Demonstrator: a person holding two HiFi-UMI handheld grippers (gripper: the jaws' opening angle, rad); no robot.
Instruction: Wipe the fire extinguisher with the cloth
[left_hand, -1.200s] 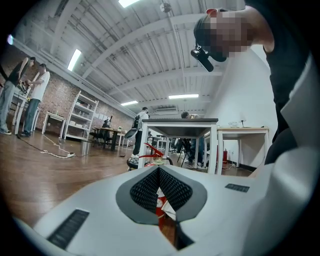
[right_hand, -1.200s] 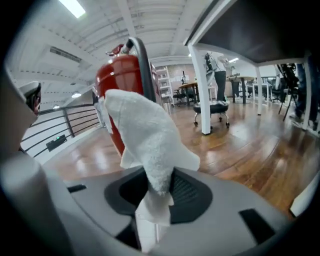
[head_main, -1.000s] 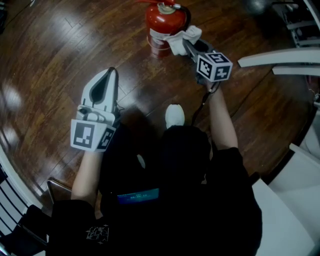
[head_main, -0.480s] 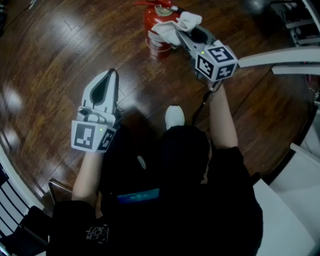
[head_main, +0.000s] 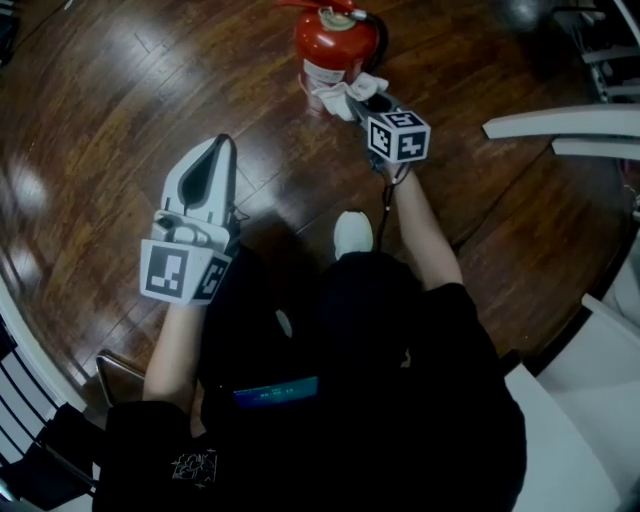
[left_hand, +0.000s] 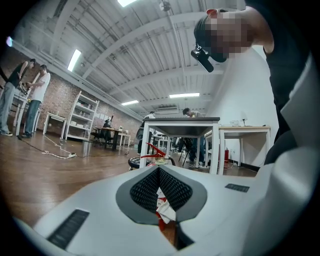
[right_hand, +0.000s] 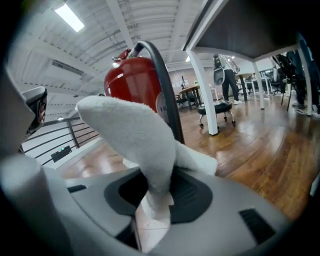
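**Operator:** What is my left gripper doing?

**Spotter:** The jaws of your left gripper (head_main: 224, 143) are pressed together with nothing between them. It points out over the wooden floor (head_main: 100, 120). The fire extinguisher (head_main: 335, 45) stands well ahead of those tips and off to their right. In the left gripper view its red handle shows just above your closed tips (left_hand: 159, 171). The marker cube (head_main: 180, 270) at the back carries black-and-white squares, no words.

**Operator:** And the right one?

**Spotter:** Your right gripper (head_main: 353, 104) is pinching the cloth (head_main: 345, 92). In the right gripper view the white cloth (right_hand: 135, 125) rises out from between the jaws (right_hand: 155, 197) and folds forward against the red cylinder (right_hand: 135, 80) straight ahead of the tips. The black hose runs down the cylinder's right side, just beyond the cloth.

**Operator:** Can you read anything on it?

**Spotter:** There is a pale label (head_main: 322, 73) on the body just beyond your right jaws, partly under the cloth, but its print is too small to read. Your right cube (head_main: 398, 135) shows only square markers.
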